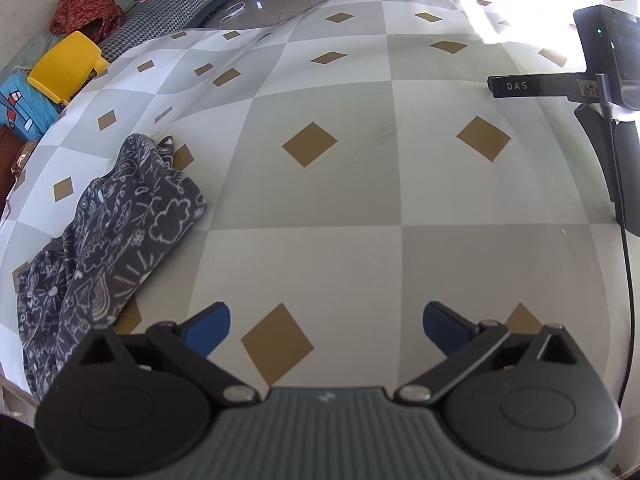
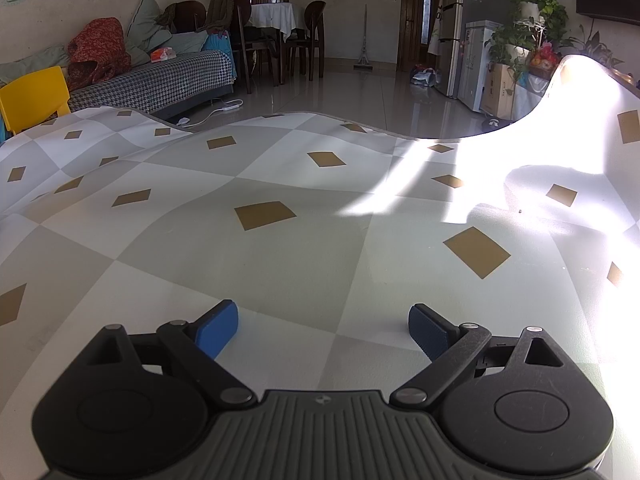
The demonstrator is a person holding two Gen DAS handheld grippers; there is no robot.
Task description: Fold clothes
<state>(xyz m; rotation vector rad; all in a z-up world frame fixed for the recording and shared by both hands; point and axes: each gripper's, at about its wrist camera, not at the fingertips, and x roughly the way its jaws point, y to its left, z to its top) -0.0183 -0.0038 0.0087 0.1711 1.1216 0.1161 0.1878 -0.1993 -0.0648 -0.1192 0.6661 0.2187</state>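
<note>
Honestly, grippers: my left gripper (image 1: pixel 326 322) and right gripper (image 2: pixel 323 326) gape wide, empty.
Garment: dark patterned garment (image 1: pixel 116 236) lies bunched at tablecloth (image 1: pixel 320 184) left edge.
Risk: I might snag tablecloth with it.

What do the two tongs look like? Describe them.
Both tongs, left and right, match: blue ribbed pads on black linkage arms with silver pivot pins, round black housings, and a grey ribbed body. The left view also shows the right unit's black cable and "DAS" lettering.
</note>
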